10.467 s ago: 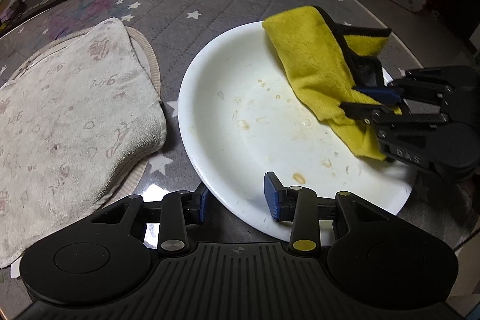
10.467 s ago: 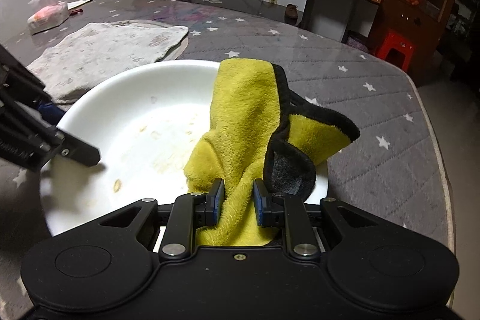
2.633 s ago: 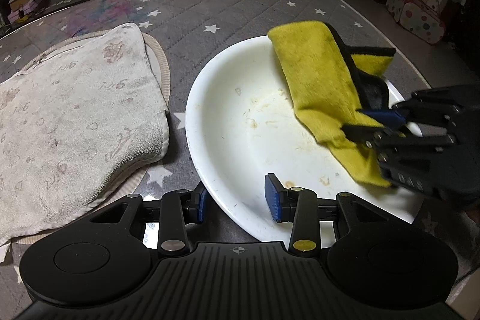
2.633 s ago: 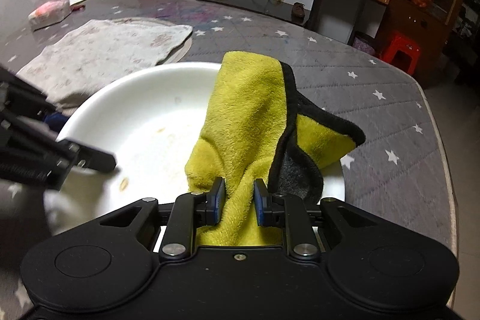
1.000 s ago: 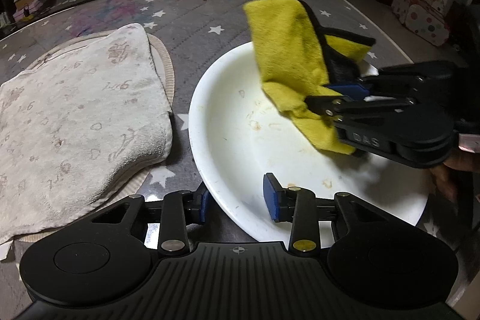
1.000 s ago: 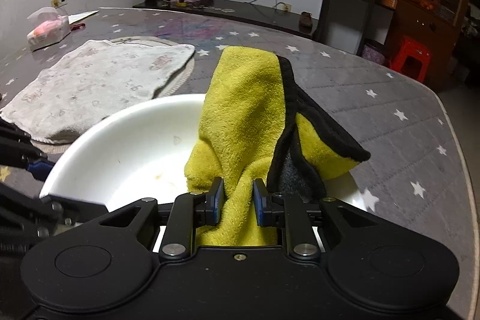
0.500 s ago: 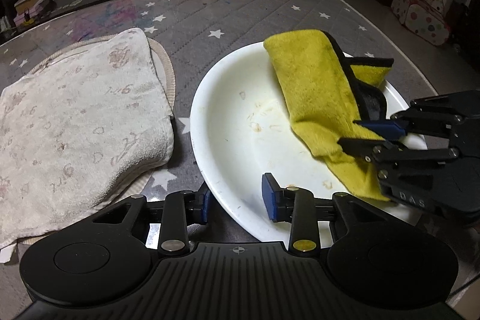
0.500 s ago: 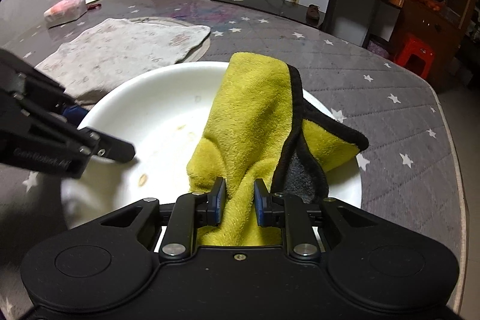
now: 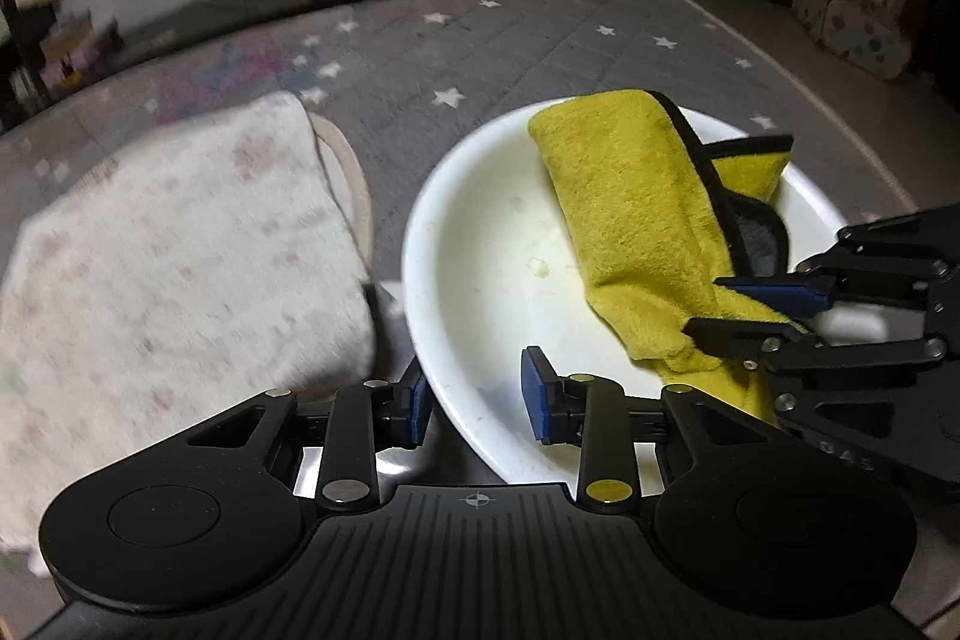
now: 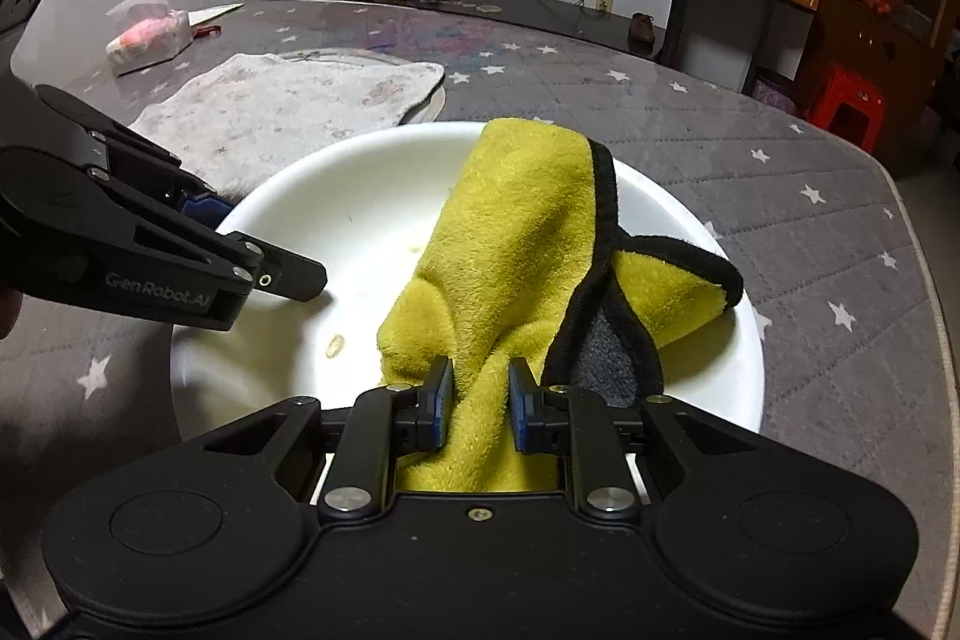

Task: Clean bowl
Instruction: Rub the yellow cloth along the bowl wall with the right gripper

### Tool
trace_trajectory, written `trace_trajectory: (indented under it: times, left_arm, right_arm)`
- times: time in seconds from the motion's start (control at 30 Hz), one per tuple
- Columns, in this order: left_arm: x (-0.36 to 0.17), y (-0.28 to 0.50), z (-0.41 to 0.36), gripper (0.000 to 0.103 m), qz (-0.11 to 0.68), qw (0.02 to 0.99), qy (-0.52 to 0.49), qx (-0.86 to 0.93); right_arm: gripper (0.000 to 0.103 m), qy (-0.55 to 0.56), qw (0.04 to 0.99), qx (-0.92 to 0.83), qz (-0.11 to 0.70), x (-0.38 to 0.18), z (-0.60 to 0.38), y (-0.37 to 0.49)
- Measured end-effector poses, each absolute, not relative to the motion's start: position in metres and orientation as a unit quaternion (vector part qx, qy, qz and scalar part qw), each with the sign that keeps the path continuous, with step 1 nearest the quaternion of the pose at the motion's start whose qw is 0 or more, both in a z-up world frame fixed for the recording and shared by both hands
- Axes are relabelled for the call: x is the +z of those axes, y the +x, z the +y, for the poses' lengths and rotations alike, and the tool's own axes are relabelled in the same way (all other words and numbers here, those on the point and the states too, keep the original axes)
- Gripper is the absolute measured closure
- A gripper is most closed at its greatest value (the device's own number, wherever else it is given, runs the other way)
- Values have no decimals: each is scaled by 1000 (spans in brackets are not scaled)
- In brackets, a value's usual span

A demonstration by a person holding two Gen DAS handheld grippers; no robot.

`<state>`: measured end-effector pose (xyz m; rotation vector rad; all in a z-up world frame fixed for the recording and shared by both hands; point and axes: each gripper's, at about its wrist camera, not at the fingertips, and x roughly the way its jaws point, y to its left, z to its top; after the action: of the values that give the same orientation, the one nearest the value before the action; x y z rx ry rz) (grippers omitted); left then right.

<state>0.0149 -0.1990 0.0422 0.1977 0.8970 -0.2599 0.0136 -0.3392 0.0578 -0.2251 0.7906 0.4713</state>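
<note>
Left wrist view: the left tool (image 9: 474, 397) sits at the lower centre of the frame, its two blue pads clamped on the near rim of the white bowl (image 9: 456, 292), one pad outside the wall and one inside. The bowl rests on the grey, star-patterned worktop (image 9: 540, 40) at centre right; pale food smears mark its floor. A folded whitish towel (image 9: 174, 244) lies at left, just beside the bowl. The right tool (image 9: 750, 310) enters from the right edge, closed tightly on a yellow cloth (image 9: 624, 220) with black edging that drapes across the bowl's interior.

Right wrist view: the cloth is pinched between the blue pads (image 10: 441, 400) at lower centre and spreads upward over the bowl's right half. The left tool appears at the left edge on the rim. A tissue pack (image 10: 150, 34) lies at upper left.
</note>
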Motion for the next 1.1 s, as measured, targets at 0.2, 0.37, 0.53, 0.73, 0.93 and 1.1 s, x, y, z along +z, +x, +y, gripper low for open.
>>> trace_trajectory:
  times: [0.2, 0.37, 0.53, 0.73, 0.93, 1.1]
  left_arm:
    - [41, 28, -196, 71, 438, 885, 89, -127]
    - [41, 39, -197, 72, 440, 885, 90, -125]
    - [40, 58, -199, 72, 440, 886, 91, -119]
    - [42, 73, -203, 72, 432, 890, 104, -106]
    - [43, 77, -203, 73, 428, 892, 103, -104]
    - [44, 89, -196, 74, 426, 894, 95, -104]
  right_arm:
    - [82, -104, 896, 221, 371, 55, -333, 26]
    - [82, -102, 902, 213, 360, 52, -329, 39]
    - [82, -102, 910, 201, 349, 50, -330, 50]
    - [87, -120, 917, 177, 336, 51, -336, 59]
    - [89, -126, 922, 152, 332, 52, -351, 63]
    - [91, -139, 926, 136, 323, 56, -357, 62]
